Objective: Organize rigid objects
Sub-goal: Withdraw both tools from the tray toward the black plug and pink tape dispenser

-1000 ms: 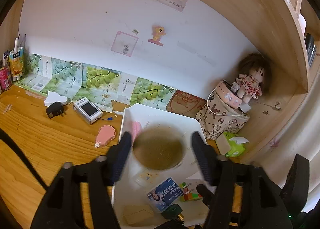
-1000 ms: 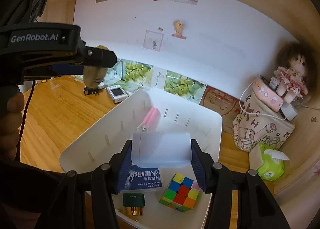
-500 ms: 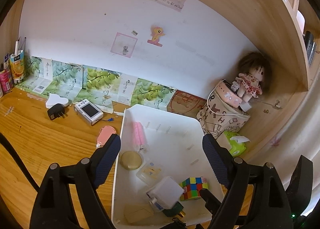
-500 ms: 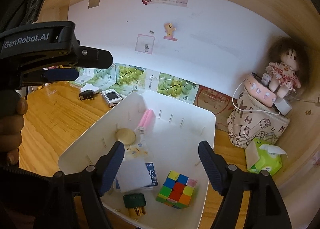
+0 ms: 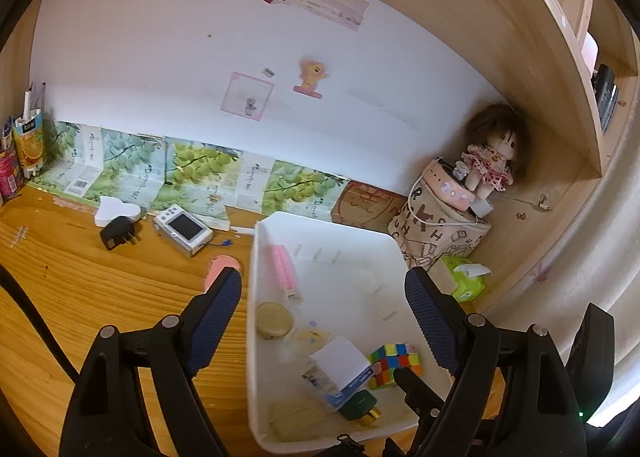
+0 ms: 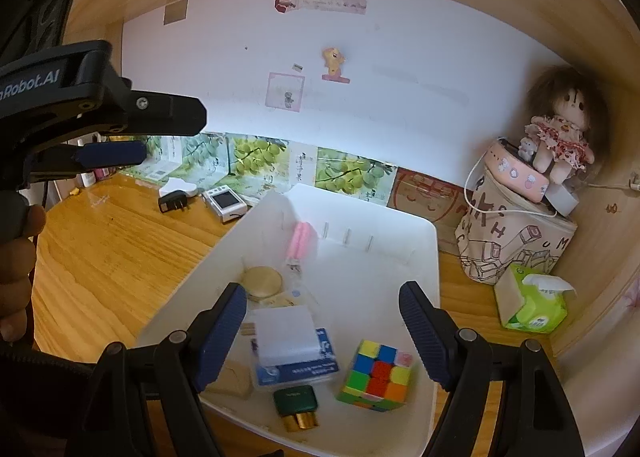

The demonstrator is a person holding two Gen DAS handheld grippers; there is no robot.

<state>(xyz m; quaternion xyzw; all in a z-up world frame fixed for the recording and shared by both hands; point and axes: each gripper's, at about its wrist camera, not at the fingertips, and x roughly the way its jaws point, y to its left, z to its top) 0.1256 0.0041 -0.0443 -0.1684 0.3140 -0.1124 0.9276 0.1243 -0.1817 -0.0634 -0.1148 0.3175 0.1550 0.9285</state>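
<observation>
A white bin sits on the wooden desk. In it lie a round tan disc, a white box on a blue-labelled case, a colour cube, a pink tube, a green and gold item and a tan block. My left gripper is open and empty above the bin. My right gripper is open and empty above the white box. The left gripper also shows at the left of the right wrist view.
On the desk left of the bin lie a small silver camera, a black plug, a white adapter and a pink object. A patterned bag with a doll and a green tissue pack stand at the right.
One second ago my left gripper held the tan disc and my right held the white box. Both have opened, and the disc and box now lie in the bin. Both grippers have pulled back.
</observation>
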